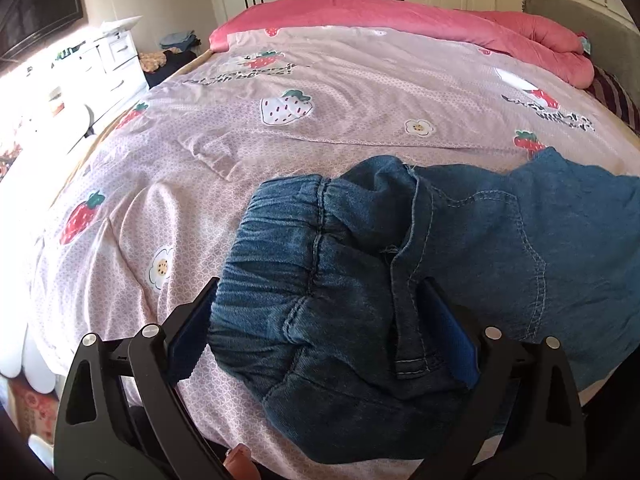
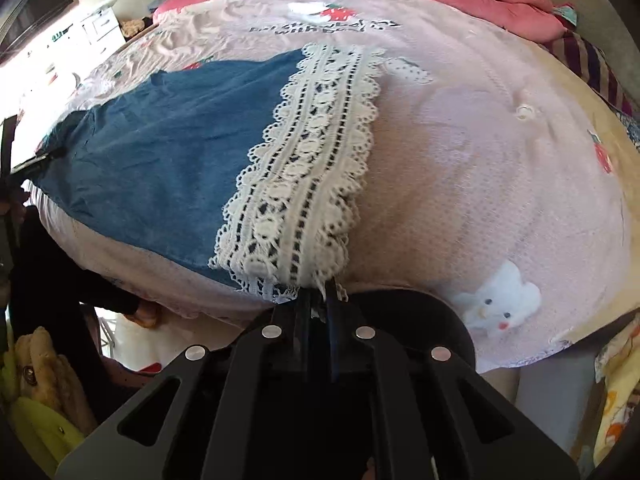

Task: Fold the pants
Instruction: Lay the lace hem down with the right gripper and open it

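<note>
A pair of blue denim pants [image 1: 400, 272] lies spread across a pink strawberry-print bedspread [image 1: 280, 128], near the bed's front edge, its gathered elastic waistband [image 1: 288, 216] bunched at one end and a broad band of white lace trim [image 2: 308, 168] finishing the leg at the other. In the left wrist view, the left gripper [image 1: 324, 340] stands with its blue-padded fingers [image 1: 460, 340] spread wide on either side of the rumpled waistband; the denim sits between them, though the pads do not appear to squeeze it. In the right wrist view, the right gripper [image 2: 318, 300] has its fingers pressed together, pinching the near edge of the lace at the hem close to the bedspread's front edge. A small white plush toy [image 2: 500, 300] rests on the bedspread just to the side of the right gripper. A rolled pink quilt [image 1: 400, 16] lies along the far side of the bed, and white drawers [image 1: 120, 60] stand beside it in bright light.
</note>
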